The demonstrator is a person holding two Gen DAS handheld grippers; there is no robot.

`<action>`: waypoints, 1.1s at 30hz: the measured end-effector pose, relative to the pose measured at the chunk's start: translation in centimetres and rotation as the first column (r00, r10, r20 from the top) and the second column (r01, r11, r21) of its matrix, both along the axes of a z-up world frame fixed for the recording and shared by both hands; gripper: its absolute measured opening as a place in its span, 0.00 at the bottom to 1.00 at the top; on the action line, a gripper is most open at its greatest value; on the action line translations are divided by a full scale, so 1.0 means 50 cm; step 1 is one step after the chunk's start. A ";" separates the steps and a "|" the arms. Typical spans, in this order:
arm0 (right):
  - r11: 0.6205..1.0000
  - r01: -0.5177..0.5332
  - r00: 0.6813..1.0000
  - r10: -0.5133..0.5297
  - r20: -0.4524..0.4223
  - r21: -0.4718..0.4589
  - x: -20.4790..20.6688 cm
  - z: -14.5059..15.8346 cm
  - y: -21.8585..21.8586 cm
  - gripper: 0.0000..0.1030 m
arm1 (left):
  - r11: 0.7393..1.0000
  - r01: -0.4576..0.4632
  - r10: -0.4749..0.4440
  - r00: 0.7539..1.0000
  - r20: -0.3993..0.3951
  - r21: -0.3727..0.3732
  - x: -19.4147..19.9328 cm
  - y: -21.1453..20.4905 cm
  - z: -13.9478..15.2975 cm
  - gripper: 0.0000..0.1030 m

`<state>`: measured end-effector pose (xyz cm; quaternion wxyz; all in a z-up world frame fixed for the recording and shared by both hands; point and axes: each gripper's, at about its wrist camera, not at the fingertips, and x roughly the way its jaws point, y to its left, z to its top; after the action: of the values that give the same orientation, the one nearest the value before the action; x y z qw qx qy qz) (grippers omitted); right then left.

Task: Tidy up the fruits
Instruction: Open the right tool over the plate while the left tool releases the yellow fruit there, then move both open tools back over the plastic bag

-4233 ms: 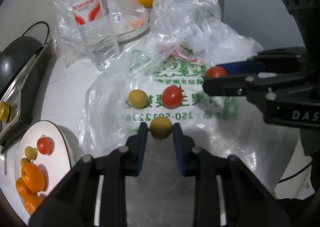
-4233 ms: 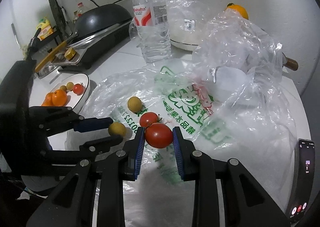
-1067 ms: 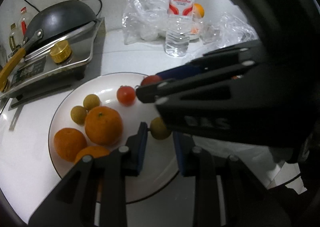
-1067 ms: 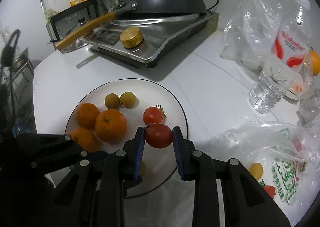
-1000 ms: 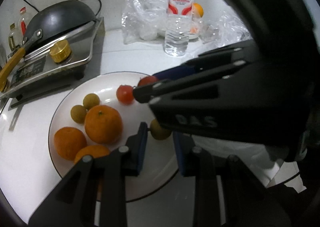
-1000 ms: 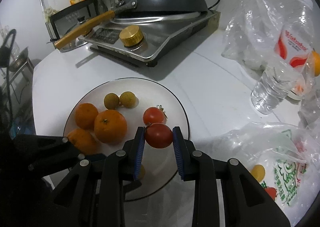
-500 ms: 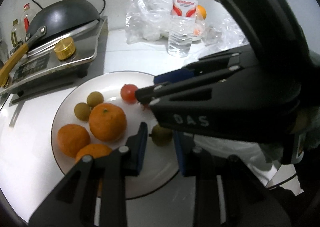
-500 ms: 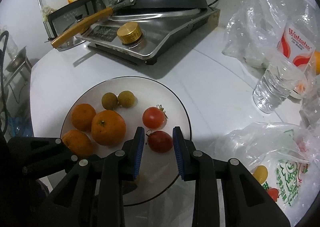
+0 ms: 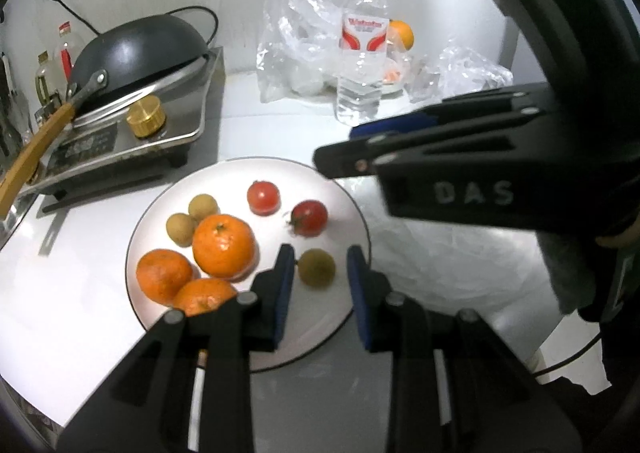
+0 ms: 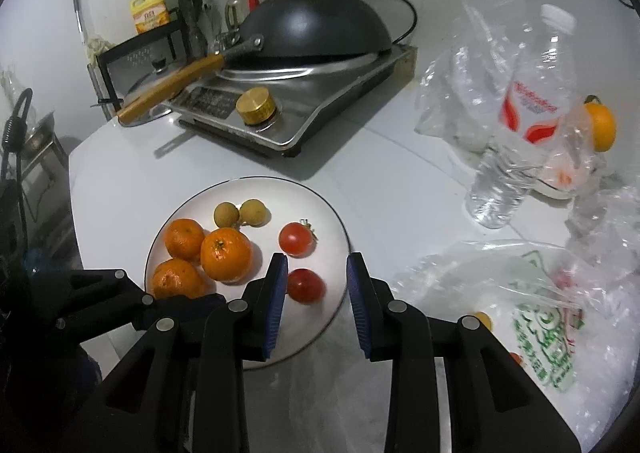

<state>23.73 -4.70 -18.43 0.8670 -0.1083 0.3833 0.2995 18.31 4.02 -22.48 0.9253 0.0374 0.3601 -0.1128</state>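
Both grippers, left [image 9: 318, 279] and right [image 10: 316, 283], hang over the white plate [image 10: 340, 231] with jaws parted and empty, a longan [image 9: 317, 267] and tomato [image 10: 306, 285] lying free below, apparently just delivered.

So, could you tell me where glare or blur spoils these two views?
Left wrist view: the right gripper looms large and soft, the wall above washed out. Right wrist view: the water bottle is smeared near the bowed edge, while the plate stays fairly sharp.

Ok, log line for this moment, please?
left gripper: open, yellow fruit lying on plate | right gripper: open, red tomato lying on plate | plastic bag: some fruit inside
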 end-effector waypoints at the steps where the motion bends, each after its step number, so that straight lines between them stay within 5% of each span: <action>1: 1.000 0.006 1.000 -0.006 0.005 0.002 -0.005 0.005 -0.009 0.31 | 1.000 -0.001 0.001 1.000 0.003 0.000 -0.003 -0.002 0.002 0.28; 15: 0.998 0.051 0.998 -0.052 0.047 0.024 -0.065 0.041 -0.092 0.31 | 0.999 -0.031 0.031 0.999 0.030 0.008 -0.028 -0.035 0.033 0.32; 20: 0.997 0.063 0.997 -0.065 0.052 0.035 -0.081 0.047 -0.120 0.31 | 0.999 -0.040 0.040 0.999 0.036 -0.004 -0.035 -0.045 0.043 0.48; 33: 0.992 0.103 0.993 -0.107 0.052 0.068 -0.095 0.049 -0.207 0.31 | 1.000 -0.022 0.021 0.999 0.048 0.016 -0.031 -0.107 0.066 0.48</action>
<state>18.95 -15.03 -15.99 0.8949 -0.0681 0.3542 0.2628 16.76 -1.32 -19.16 0.9345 0.0436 0.3392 -0.0989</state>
